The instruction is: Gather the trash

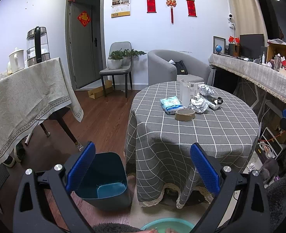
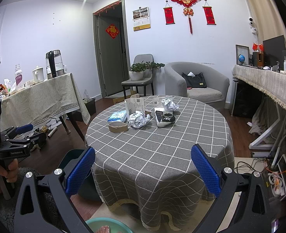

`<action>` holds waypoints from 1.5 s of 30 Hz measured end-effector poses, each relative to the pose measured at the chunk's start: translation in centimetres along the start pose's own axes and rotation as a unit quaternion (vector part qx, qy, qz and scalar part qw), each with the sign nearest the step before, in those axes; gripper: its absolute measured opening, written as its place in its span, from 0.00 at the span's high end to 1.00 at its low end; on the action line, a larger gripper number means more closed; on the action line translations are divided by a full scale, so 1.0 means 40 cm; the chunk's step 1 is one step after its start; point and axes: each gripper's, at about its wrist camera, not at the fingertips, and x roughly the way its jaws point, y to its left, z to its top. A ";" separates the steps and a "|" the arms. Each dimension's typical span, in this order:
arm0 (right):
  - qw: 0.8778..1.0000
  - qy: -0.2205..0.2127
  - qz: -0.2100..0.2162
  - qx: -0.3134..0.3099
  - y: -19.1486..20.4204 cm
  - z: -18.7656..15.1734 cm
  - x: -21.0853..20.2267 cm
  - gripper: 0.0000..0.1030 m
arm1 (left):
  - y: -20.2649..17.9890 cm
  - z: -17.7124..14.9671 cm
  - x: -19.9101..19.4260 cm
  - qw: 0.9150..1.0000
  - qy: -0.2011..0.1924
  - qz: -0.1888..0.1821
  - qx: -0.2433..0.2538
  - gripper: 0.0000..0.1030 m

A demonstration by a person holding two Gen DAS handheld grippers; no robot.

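Observation:
Trash lies on the round table with the grey checked cloth [image 1: 201,134] [image 2: 162,145]: two crumpled paper balls [image 1: 199,105] [image 2: 138,119] [image 2: 169,104], a blue tissue pack [image 1: 171,103] [image 2: 117,116], a tape roll [image 1: 185,114] [image 2: 118,126], a black-and-white bag [image 2: 164,118] and white card boxes [image 1: 185,95] [image 2: 135,104]. A dark teal bin [image 1: 106,182] [image 2: 73,161] stands on the floor left of the table. My left gripper [image 1: 143,167] is open and empty, above the bin and table edge. My right gripper [image 2: 143,169] is open and empty, short of the table.
A side table with a beige cloth [image 1: 26,97] [image 2: 40,99] holds a kettle [image 1: 38,42] at left. A chair with a plant [image 1: 116,60], a grey armchair [image 2: 197,83] and a long desk [image 2: 269,85] stand behind. A teal basin [image 2: 108,226] is below.

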 end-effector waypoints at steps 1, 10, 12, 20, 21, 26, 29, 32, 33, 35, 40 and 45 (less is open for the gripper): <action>1.000 0.000 0.000 0.000 0.000 0.000 0.000 0.03 | 0.000 0.000 0.000 1.000 0.000 0.000 0.000 0.03; 1.000 0.000 0.000 0.000 0.000 0.000 0.000 0.03 | 0.001 0.000 0.001 1.000 0.000 0.000 0.000 0.03; 1.000 0.000 0.000 0.000 0.000 0.000 0.000 0.03 | 0.001 0.001 0.001 1.000 0.000 0.000 0.000 0.03; 1.000 0.000 0.000 0.001 0.001 0.000 0.000 0.03 | -0.002 -0.005 0.001 1.000 0.001 0.000 -0.001 0.03; 1.000 0.000 0.000 0.001 0.001 0.000 0.000 0.03 | -0.002 -0.006 0.000 1.000 0.001 0.000 -0.001 0.03; 1.000 0.000 0.000 0.001 0.000 0.000 0.000 0.03 | -0.002 -0.006 0.000 1.000 0.001 0.000 0.000 0.03; 1.000 0.000 0.000 0.001 -0.001 0.000 0.000 0.03 | 0.000 -0.006 0.000 1.000 0.001 0.000 0.000 0.03; 1.000 0.000 0.000 0.001 0.000 0.001 -0.001 0.03 | 0.001 -0.005 0.000 1.000 0.002 0.002 -0.002 0.03; 1.000 -0.002 0.000 0.001 0.000 0.002 -0.002 0.03 | 0.000 -0.004 -0.001 1.000 0.002 0.003 -0.002 0.03; 1.000 0.000 0.002 0.004 -0.002 0.006 0.000 0.03 | -0.002 -0.001 -0.001 1.000 0.004 0.006 0.000 0.03; 1.000 0.012 0.013 0.008 -0.013 0.012 0.008 0.03 | -0.012 0.012 0.003 1.000 0.012 -0.008 0.004 0.04; 1.000 0.014 0.017 -0.005 0.009 0.034 0.022 0.03 | -0.025 0.018 0.023 1.000 0.013 -0.010 0.000 0.04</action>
